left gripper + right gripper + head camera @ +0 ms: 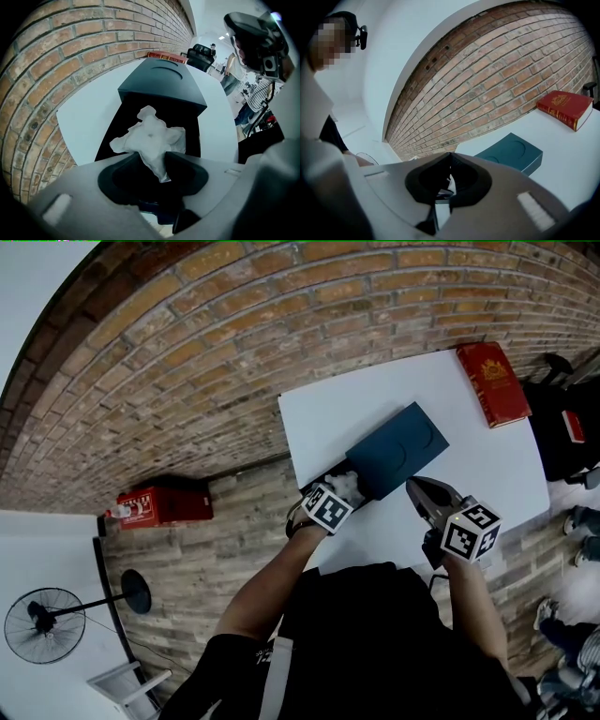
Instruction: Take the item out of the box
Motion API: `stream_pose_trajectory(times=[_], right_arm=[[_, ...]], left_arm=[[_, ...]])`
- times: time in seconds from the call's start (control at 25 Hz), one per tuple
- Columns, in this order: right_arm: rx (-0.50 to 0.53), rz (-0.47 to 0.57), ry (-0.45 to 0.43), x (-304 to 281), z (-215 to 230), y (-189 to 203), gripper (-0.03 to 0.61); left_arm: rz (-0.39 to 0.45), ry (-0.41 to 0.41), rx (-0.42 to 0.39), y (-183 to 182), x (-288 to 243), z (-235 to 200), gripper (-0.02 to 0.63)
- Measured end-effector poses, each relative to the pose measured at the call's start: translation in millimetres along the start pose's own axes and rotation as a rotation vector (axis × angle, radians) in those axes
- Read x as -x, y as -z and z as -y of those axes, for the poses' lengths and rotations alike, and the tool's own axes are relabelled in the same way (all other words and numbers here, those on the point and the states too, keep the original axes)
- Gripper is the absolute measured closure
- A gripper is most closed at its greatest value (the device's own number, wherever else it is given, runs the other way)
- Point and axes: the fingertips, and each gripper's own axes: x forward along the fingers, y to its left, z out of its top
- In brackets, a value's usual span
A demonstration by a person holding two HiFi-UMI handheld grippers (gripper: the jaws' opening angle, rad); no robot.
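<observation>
**Paper wad gripped at the mouth of the box, not yet clear**

The left tool [151, 157] is seen closed on a crumpled white paper wad [150, 136], a tail of which is pinched between its jaws. The wad is still lying over the open end of the dark teal box [161, 84], which rests on the white worktop [337, 418]. The right tool [449, 157] is held above the worktop near the box, its jaws brought together with nothing between them. The box is not being steadied by it.

Several faults may be expected from here. Only a thin tail of the paper appears to be caught, so the wad could tear or slip free if it is drawn out quickly. Because the box is unheld, it could be dragged along the worktop, or tipped, should the paper snag on its edge. Whether anything else is wrapped in the paper or left beneath it cannot be told; if so, it might be left behind or dropped. The red book [492, 382], lying well apart, is unlikely to be disturbed.
</observation>
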Motion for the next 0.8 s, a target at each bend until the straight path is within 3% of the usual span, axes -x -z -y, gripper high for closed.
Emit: stream_pose_trajectory(times=[0.32, 0.8], right_arm=[[0.002, 0.003, 0.029, 11, -14, 9, 0.578], [0.029, 0.024, 0.07, 21, -57, 25, 0.578]], left_arm=[[0.1, -0.026, -0.018, -11, 14, 1, 0.504], [0.309, -0.043, 0.013, -26, 77, -15, 0.54]])
